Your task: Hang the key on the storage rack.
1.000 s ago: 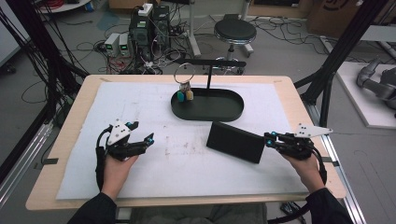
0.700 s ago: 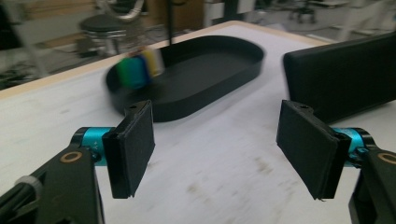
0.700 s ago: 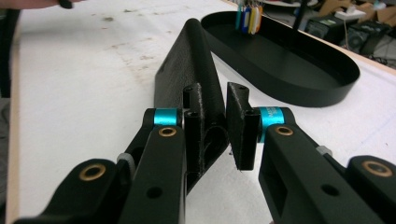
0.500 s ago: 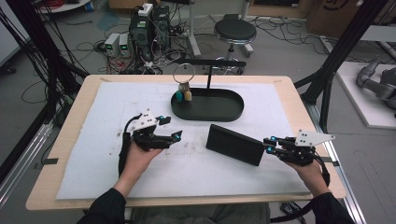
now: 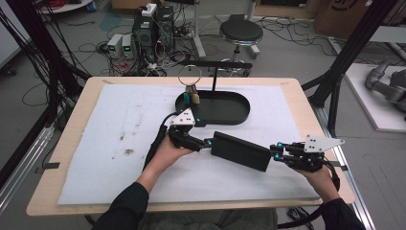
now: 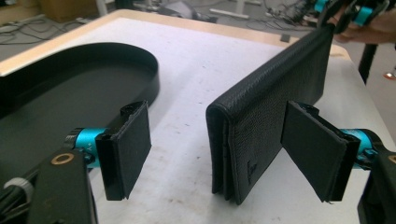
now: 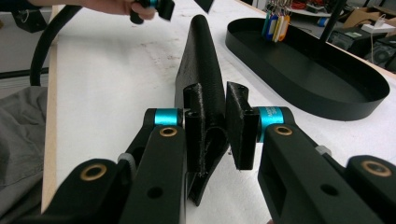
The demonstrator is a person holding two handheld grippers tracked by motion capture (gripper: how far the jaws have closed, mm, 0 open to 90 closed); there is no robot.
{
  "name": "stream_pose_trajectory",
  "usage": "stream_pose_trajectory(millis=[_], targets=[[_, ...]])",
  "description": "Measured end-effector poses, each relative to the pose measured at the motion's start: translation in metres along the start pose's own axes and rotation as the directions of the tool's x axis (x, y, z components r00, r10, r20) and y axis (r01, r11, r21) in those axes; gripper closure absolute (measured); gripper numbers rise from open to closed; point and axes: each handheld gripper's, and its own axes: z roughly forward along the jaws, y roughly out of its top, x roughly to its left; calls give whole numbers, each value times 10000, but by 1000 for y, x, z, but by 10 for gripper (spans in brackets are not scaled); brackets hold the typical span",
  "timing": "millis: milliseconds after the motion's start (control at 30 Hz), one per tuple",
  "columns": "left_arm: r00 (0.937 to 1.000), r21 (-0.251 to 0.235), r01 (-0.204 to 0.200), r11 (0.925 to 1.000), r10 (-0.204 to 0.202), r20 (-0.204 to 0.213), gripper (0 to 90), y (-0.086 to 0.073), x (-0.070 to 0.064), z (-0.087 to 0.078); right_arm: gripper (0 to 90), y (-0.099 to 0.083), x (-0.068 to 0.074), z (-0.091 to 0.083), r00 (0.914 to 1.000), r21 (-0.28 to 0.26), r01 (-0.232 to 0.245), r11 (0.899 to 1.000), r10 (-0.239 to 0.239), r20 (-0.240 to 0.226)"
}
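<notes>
Black wallet (image 5: 241,151) at frame centre is pinched at its right end by the right gripper (image 5: 276,154) – left gripper (image 6: 217,151) fingers held wide, straddling its other end.

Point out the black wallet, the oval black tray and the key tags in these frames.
black wallet (image 5: 242,151), high view, middle of its top face.
oval black tray (image 5: 245,106), high view, right end of its rim.
key tags (image 7: 276,25), right gripper view, the hanging coloured tags.
</notes>
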Motion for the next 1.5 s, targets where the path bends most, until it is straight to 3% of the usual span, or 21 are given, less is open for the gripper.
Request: stream_pose_trajectory(millis=[167,233,333,467,667,800,933,967,1033,1233,1400,1500], targets=[[9984,-220,107,9997,-94,563,245,-2,3,4,790,0,0,0,9999,-21,16,10000,-16,-114],[9981,-235,124,9996,-109,603,246,-1,4,6,790,0,0,0,9999,-21,11,10000,-12,-162],[9971,-102,42,9999,-34,757,248,1,6,12,790,0,-1,0,9998,-38,-15,10000,14,-200],[9906,143,-176,9997,155,1360,270,1,4,22,789,0,-1,0,9996,-51,15,10000,-16,-268],[9819,547,-1067,9928,965,1633,495,0,-1,31,787,-1,-2,0,9995,-59,-7,10000,5,-314],[9772,566,-1388,9887,1274,1701,612,1,0,27,788,-2,-3,0,9995,-37,-86,10000,84,-313],[9694,423,-1466,9883,1350,2049,697,3,-1,23,674,-3,-5,0,9991,-85,-328,9994,326,-260],[9689,388,-1446,9887,1335,2081,708,3,-2,22,594,-3,-6,0,9990,-81,-436,9990,435,-89],[9658,268,-1471,9888,1377,2196,722,5,-4,21,574,-4,-8,0,9975,-83,-712,9974,712,-52],[9671,87,-1577,9875,1526,2035,741,10,-11,16,404,-4,-12,-3,9904,-433,-1348,9899,1360,263],[9655,-66,-1743,9847,1722,1954,743,14,-14,7,357,-5,-16,-2,9856,-489,-1646,9851,1662,311],[9676,-441,-1601,9861,1656,1908,743,15,-16,0,326,-4,-15,0,9850,-481,-1689,9845,1703,262]])
